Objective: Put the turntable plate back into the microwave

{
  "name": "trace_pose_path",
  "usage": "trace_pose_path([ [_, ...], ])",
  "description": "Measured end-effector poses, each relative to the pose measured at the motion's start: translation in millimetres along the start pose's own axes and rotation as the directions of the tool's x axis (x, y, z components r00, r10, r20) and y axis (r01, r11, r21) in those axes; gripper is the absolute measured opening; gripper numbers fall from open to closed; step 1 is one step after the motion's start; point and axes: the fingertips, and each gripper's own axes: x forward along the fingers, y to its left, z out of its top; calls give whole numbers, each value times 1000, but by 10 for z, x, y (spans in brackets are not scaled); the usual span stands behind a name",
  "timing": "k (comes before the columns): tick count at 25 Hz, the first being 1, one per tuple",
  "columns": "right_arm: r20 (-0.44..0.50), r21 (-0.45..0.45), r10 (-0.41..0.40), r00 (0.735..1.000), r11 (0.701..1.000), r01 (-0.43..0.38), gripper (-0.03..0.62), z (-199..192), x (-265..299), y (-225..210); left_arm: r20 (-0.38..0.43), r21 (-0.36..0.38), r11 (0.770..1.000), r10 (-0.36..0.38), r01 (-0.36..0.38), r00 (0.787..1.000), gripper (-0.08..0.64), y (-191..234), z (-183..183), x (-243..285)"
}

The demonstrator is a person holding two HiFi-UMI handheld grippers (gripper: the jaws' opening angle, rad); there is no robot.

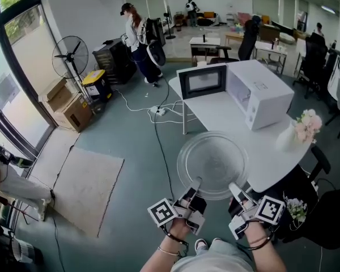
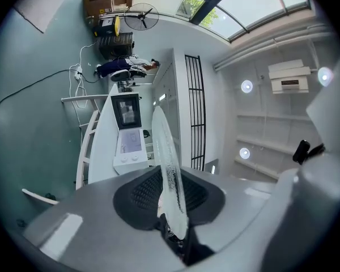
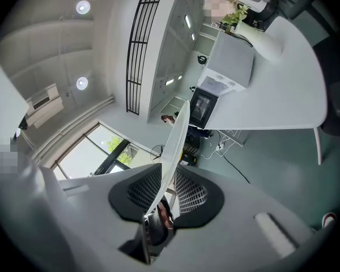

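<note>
clear glass turntable plate [image 1: 213, 164] held level in the air by both grippers, over the near edge of a white table [image 1: 226, 118]. left gripper [image 1: 194, 189] & right gripper [image 1: 236, 192] each clamped on its near rim. white microwave [image 1: 246, 90] sits beyond w/ door [image 1: 202, 81] open.

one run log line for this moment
left gripper: shut on turntable plate | right gripper: shut on turntable plate | turntable plate: outside microwave | door: open

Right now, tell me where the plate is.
Head view, low centre: the plate is held by its near rim, left gripper and right gripper clamped on it, over the near end of the table, short of the open microwave.
</note>
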Motion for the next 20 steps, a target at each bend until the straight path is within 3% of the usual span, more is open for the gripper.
trace_pose_path([
  [5, -2, 40, -70, 998, 997, 70, 77, -31, 74, -134, -12, -11, 1000, 14, -14, 1000, 46, 101, 81, 51],
  [10, -4, -20, 41, 999, 999, -42, 78, 99, 372, -5, -13, -22, 1000, 19, -20, 1000, 46, 206, 240, 184],
  [20, -34, -5, 24, 999, 1000, -24, 78, 529, 1134, -217, 19, -1, 1000, 12, -12, 1000, 48, 452, 823, 796],
])
